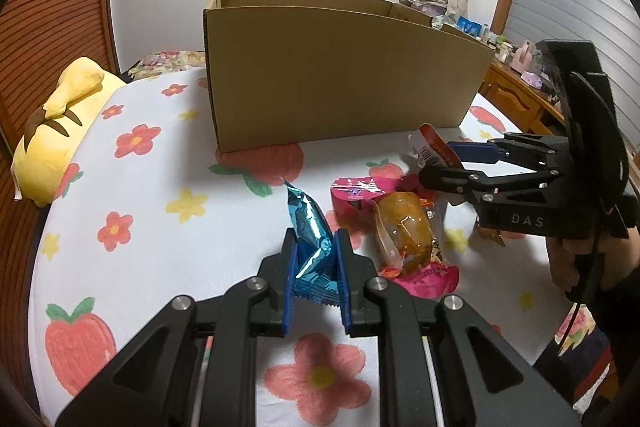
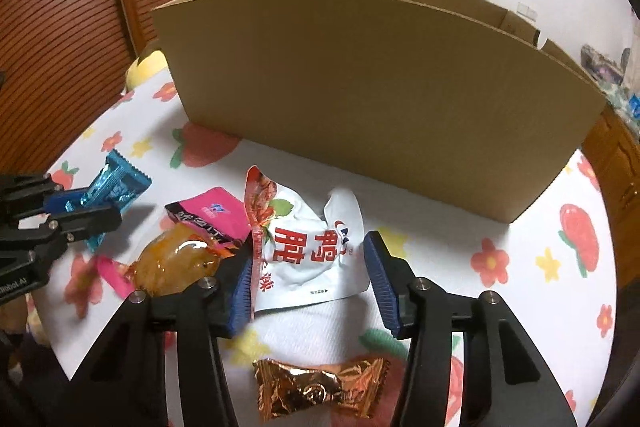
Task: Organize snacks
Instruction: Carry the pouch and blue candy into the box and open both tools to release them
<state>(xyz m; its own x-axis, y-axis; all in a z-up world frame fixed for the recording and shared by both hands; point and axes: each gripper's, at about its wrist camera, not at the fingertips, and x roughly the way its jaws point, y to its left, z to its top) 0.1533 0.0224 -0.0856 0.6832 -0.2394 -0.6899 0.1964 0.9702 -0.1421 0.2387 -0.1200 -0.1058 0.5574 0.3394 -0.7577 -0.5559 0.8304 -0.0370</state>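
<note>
Nearest the left wrist camera, the left gripper has its jaws drawn narrow and clamped on a blue foil snack packet. That packet stands nearly upright between the blue pads, long axis running up and away toward the cardboard box, its crimped top corner pointing at the box. The gripper angles downward over the flowered sheet.

Just right of it lie a pink packet and, on top of it, a clear-wrapped orange snack, whose long axis runs roughly toward and away from the camera.

In the right wrist view the right gripper straddles a white pouch with red characters. Its jaws stand moderately wide: the left pad meets the pouch's red-edged side, while the right pad looks to be just clear of the crumpled edge, though the fisheye makes that hard to judge. The pouch lies flat on the sheet, long axis pointing from the camera toward the box, top end curled up. A person's hand grips the right gripper's handle, tool slanted down and across toward the pouch.

Below the right gripper a copper foil candy lies crosswise, twisted ends left and right. The box stands open-topped behind all the snacks, and a yellow plush toy rests at the sheet's far left edge.
</note>
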